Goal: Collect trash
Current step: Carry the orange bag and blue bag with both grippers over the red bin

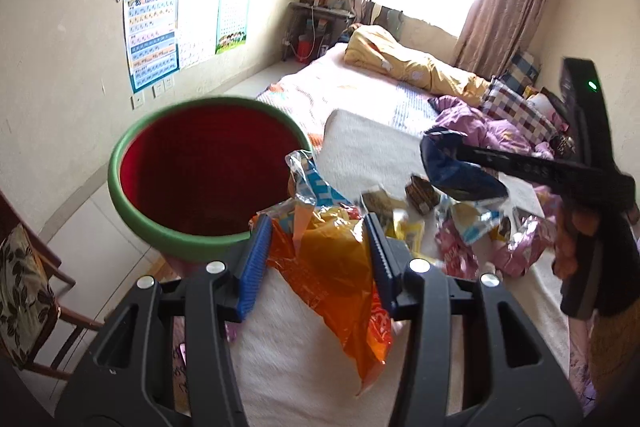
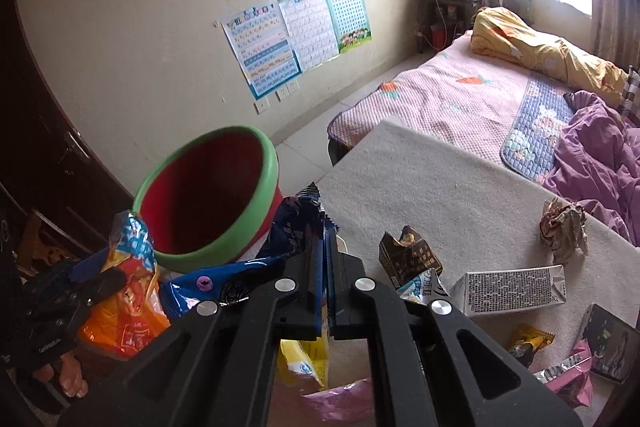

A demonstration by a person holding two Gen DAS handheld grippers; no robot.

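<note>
A red bin with a green rim stands beside the bed; it also shows in the right wrist view. My left gripper is shut on an orange and blue snack bag, held next to the bin's rim. My right gripper is shut on a dark blue wrapper and appears in the left wrist view above the trash pile. Several wrappers lie on the white towel.
A grey carton, a crumpled brown wrapper and pink wrappers lie on the towel. A purple quilt and yellow blanket lie on the bed. A wooden chair stands left.
</note>
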